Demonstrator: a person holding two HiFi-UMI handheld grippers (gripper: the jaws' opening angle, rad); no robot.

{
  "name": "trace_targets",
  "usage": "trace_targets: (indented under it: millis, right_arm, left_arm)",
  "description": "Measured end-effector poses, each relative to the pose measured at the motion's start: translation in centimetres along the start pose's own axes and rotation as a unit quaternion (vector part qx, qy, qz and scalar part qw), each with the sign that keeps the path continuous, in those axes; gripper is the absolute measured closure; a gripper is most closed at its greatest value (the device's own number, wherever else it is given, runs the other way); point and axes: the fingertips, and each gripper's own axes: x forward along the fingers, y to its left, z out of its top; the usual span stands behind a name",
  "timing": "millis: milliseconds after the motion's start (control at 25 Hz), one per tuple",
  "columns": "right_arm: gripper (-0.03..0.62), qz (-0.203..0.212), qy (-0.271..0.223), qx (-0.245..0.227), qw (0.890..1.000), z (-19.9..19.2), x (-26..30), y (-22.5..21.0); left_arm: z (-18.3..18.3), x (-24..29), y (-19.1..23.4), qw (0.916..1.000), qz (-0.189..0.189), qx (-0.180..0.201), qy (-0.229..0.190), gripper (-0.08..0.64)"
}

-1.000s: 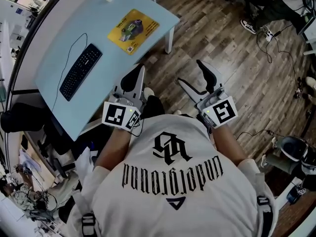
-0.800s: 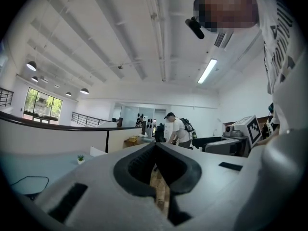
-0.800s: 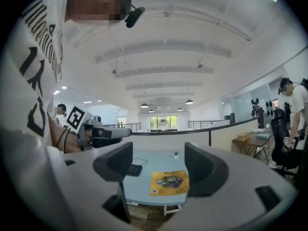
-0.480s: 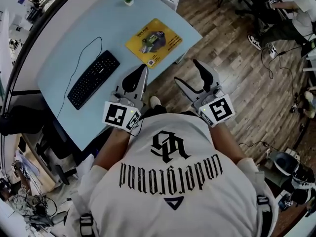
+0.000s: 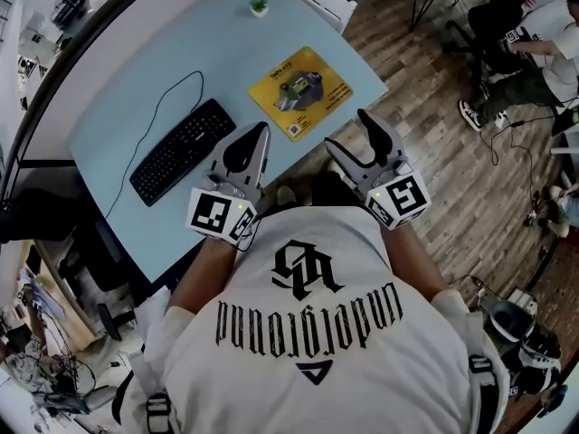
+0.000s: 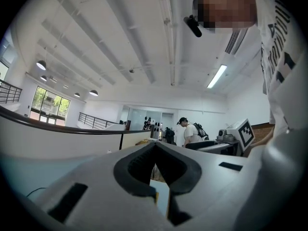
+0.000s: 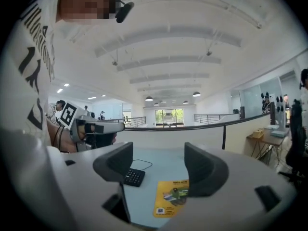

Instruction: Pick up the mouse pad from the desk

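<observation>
In the head view the yellow mouse pad lies flat on the pale blue desk, near the desk's corner and close to the edge that faces the person, with a black keyboard well apart to its left and a small potted plant beyond it. Both tools are short of the pad and touch nothing: the left gripper hangs above the desk's near edge, between keyboard and pad, and the right gripper is just off that edge, over the wooden floor. In the left gripper view the left tongs are clenched, pad tips meeting with nothing between them. In the right gripper view the right tongs are released, jaws wide apart and empty, and the mouse pad shows on the desk between and beyond them. The pad looks thin, light and floppy, probably with a grippy underside, so it likely lies flush and resists sliding. The best hold seems to be the corner or edge nearest the desk's rim, with one jaw worked under it; pinched at one side only, the pad will probably droop.
</observation>
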Motion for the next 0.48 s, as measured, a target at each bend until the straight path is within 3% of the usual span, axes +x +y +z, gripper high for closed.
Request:
trace_targets:
  millis: [480]
  right_arm:
    - [0.268, 0.048, 0.021, -0.016, 0.998, -0.6, 6.2, -2.5]
  left_arm:
    - [-1.0, 1.6, 4.8, 0.9989, 0.046, -0.008, 0.006, 0.554]
